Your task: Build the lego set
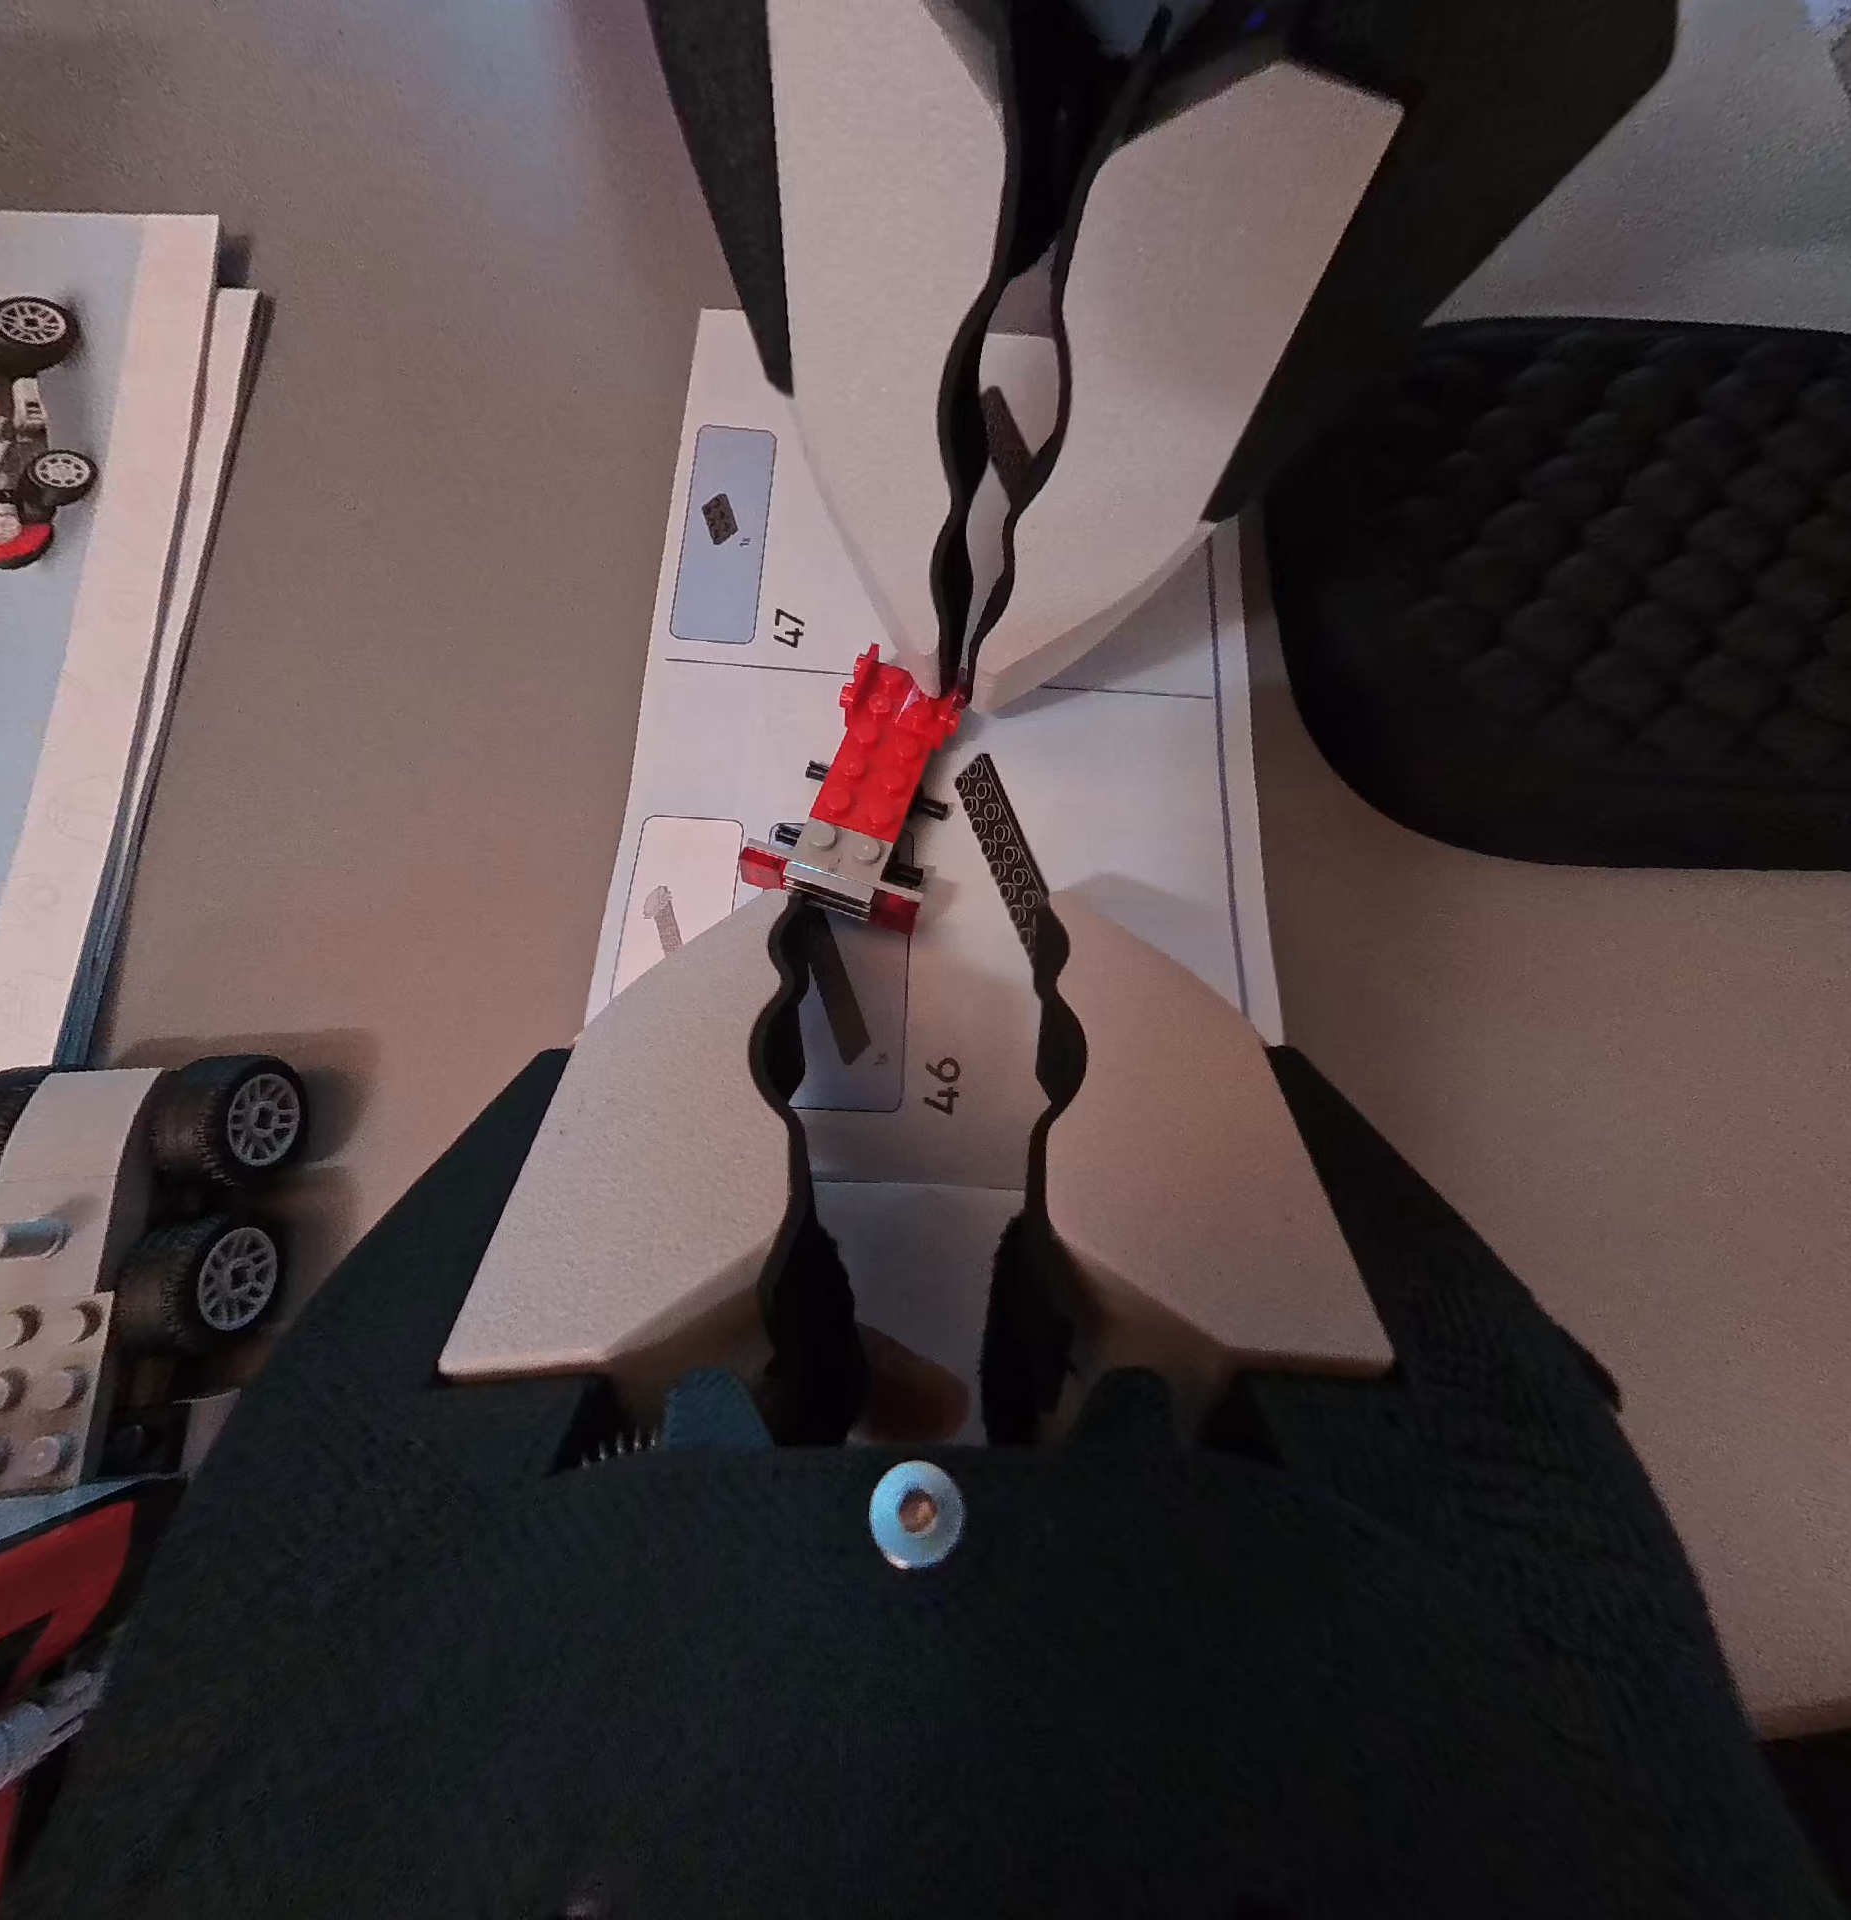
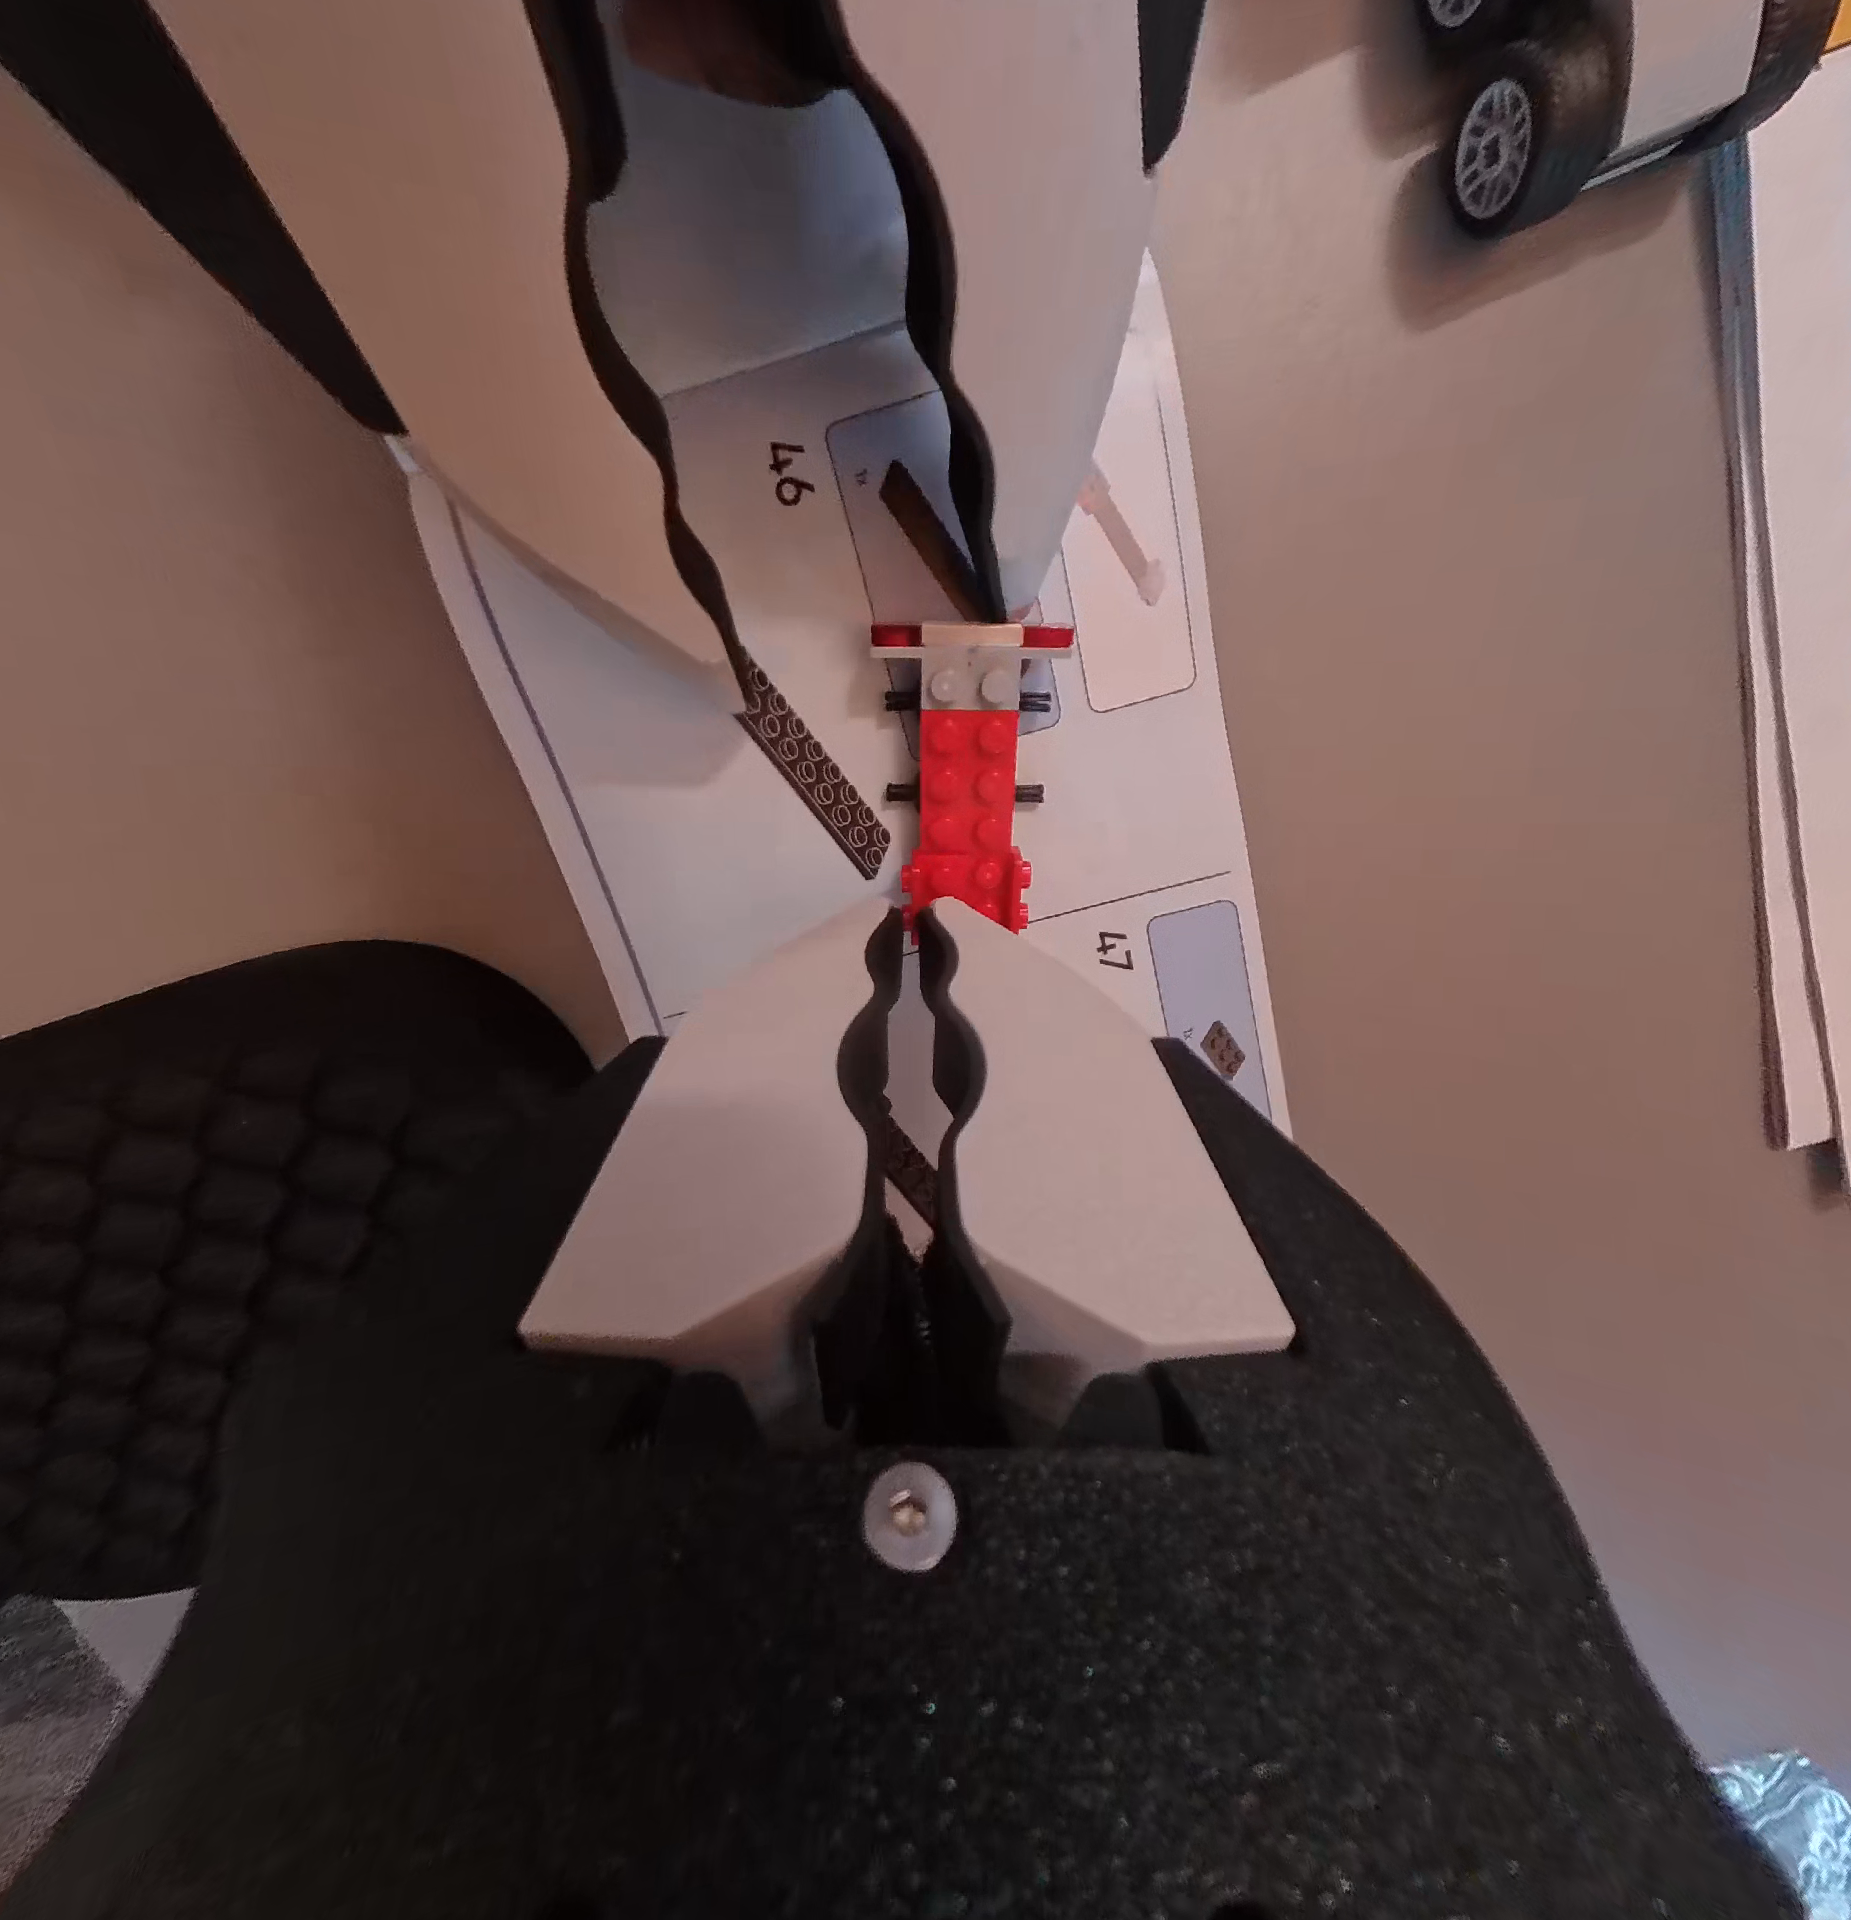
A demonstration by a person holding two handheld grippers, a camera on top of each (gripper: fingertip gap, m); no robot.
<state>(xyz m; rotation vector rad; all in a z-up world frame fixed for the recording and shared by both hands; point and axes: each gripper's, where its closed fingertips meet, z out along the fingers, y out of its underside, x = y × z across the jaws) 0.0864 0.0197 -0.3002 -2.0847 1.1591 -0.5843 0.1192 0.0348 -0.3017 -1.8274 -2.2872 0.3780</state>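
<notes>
Between both tongs sits a red lego chassis (image 1: 879, 774). Right tongs (image 2: 913, 920) pinch its end; left tongs (image 1: 916, 914) gape wide, empty.

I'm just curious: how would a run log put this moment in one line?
right gripper: shut on red lego assembly | left gripper: open at its grey end | assembly on instruction booklet

You have a small red assembly (image 1: 879, 774) of glossy, studded plastic lying on the smooth, matt paper of an open instruction booklet (image 1: 1108, 800). Your left gripper (image 1: 916, 935) shows matt, finely grained pale fingers (image 1: 651, 1122) edged with wavy black rubbery pads, on a rough black body with a shiny metal screw (image 1: 914, 1512). The black cushion (image 1: 1627, 603) beside the booklet looks soft and quilted.
</notes>
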